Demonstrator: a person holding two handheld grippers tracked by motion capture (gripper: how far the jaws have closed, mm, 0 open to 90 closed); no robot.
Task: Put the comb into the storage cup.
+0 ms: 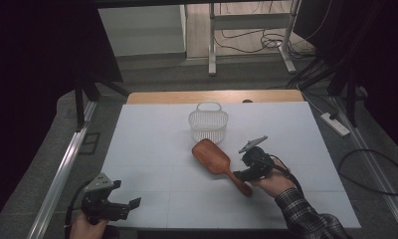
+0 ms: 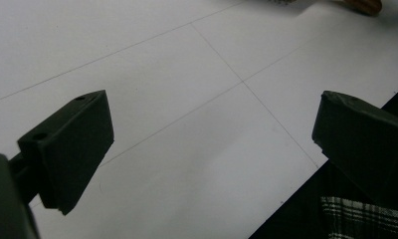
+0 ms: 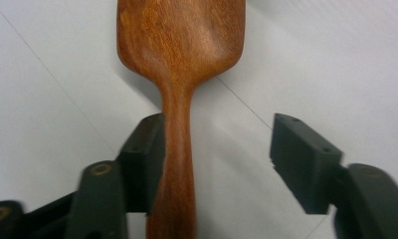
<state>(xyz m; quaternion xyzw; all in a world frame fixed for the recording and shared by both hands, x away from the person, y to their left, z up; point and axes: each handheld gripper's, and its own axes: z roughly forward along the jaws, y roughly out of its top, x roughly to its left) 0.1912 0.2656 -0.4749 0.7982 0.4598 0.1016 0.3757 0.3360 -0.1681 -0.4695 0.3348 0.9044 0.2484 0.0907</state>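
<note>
Brown wooden paddle brush handle [image 3: 174,174] between my right gripper [image 3: 217,159] jaws, lower centre: jaws wide, left pad touching, no grip. Brush rests flat below white plastic basket [image 1: 208,122], likely destination. Left gripper [image 2: 212,149] wide, empty, lower left, parked clear.

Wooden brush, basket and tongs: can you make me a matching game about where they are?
Things:
1. wooden brush
2. white basket
3. left tongs
4. right tongs

Places or states:
A. open, at the table's near left corner
B. open, with the handle between the jaws
C. lying flat mid-table
D. standing behind the brush

Pairs: 1-C, 2-D, 3-A, 4-B
</note>
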